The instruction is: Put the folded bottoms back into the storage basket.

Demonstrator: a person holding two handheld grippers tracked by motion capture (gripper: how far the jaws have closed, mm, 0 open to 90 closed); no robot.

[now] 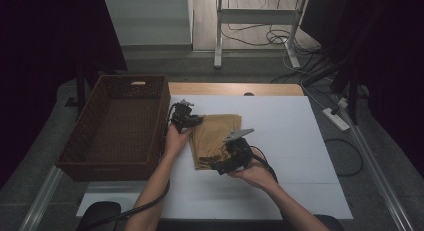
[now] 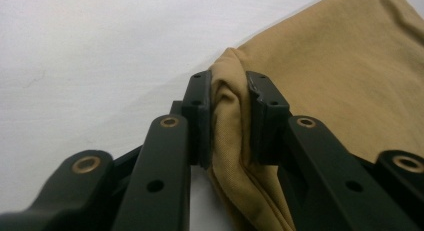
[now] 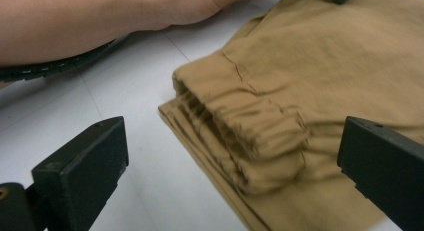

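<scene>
Item: tan folded trousers (image 1: 216, 140), flat on the white desk (image 1: 300, 156) just right of the brown wicker basket (image 1: 117, 126).
Left gripper (image 2: 229, 116): fingers clenched on a bunched fold at the trousers' far corner.
Right gripper (image 3: 235, 161): fingers released, spread either side of the elastic cuff (image 3: 250, 136), not touching.
Step, as judged: securing a second hold. Next calls for closing on the cuff, then lifting both ends level toward the basket.

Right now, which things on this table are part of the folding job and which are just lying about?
In the job:
- tan garment, folded on the white sheet
- left gripper, shut on a fold of the garment
- right gripper, jaws open at the elastic cuff

Lying about:
- brown basket, left of the sheet
- power strip and cables on the floor
</scene>
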